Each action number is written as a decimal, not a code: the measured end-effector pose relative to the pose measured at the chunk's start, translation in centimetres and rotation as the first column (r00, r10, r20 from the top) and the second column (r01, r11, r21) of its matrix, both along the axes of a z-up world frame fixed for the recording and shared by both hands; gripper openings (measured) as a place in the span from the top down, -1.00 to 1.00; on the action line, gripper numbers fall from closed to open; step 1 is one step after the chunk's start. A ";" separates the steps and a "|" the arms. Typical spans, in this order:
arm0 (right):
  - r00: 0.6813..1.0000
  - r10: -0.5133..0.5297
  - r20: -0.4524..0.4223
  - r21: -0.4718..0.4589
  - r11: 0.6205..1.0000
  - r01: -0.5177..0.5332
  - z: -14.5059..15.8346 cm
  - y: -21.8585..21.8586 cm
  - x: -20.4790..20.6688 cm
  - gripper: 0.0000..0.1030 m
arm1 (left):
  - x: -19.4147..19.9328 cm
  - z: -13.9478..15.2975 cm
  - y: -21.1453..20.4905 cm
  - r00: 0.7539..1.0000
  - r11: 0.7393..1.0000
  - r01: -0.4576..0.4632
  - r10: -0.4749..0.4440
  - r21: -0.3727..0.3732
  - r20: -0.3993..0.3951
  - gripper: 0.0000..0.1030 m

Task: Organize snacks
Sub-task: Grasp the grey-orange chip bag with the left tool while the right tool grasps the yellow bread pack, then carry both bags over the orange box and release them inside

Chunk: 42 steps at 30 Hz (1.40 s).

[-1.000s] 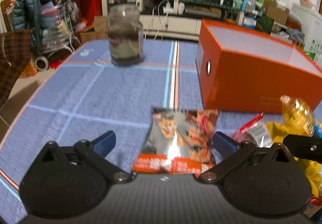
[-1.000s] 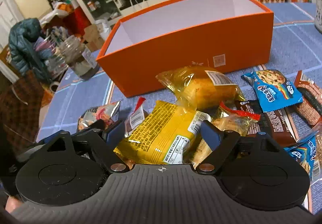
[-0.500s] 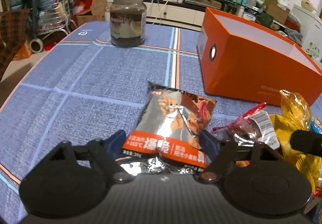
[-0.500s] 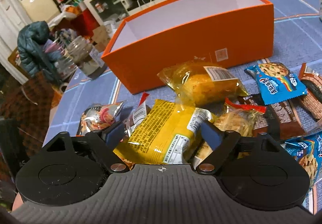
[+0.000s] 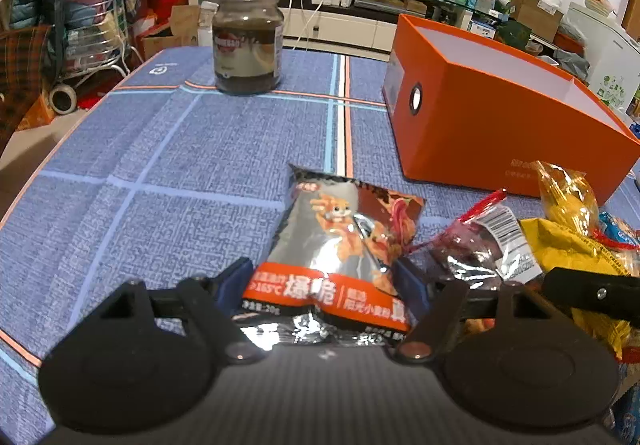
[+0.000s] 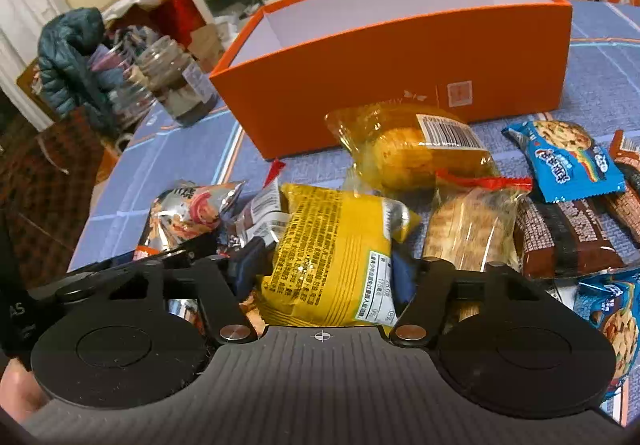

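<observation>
A silver and orange snack packet (image 5: 340, 229) lies on the blue tablecloth, and my left gripper (image 5: 322, 279) is shut on its near end, both pads pressing its sides. My right gripper (image 6: 326, 271) is closing on a yellow snack packet (image 6: 332, 241). Its pads touch both sides and the wrapper bulges between them. The open orange box (image 6: 380, 101) stands just behind the snack pile, with only its white inside showing. In the left wrist view the orange box (image 5: 500, 133) is at the right.
Several more packets lie around: a clear bun packet (image 6: 412, 149), a blue cookie packet (image 6: 568, 161), brown bars (image 6: 560, 237), a red-sealed clear packet (image 6: 472, 225). A glass jar (image 5: 247, 41) stands far left on the table. Room clutter lies beyond the table edge.
The left jaws closed onto the silver and orange packet, which now sits nearer between them. The right jaws narrowed onto the yellow packet and squeezed it. Neither hand shifted much.
</observation>
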State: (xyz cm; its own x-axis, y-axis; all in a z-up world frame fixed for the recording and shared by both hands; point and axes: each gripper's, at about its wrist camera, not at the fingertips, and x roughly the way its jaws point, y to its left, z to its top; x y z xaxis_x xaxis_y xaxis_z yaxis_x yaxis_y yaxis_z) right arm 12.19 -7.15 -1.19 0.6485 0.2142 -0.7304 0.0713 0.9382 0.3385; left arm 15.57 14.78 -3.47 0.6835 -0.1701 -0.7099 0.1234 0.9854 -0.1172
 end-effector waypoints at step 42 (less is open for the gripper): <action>0.947 0.244 0.209 -0.211 0.957 -0.200 4.7 0.2 -6.0 0.33 | -4.5 7.1 -0.5 0.983 0.998 -0.016 0.026 -0.056 0.181 -0.29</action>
State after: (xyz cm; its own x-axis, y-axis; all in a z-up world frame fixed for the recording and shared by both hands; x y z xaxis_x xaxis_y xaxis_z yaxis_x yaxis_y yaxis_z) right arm 6.16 -6.93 3.47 0.7549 0.2476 -0.6072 -0.2052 0.9687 0.1400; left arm 11.04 14.24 3.60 0.8042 -0.1884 -0.5637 0.1265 0.9809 -0.1475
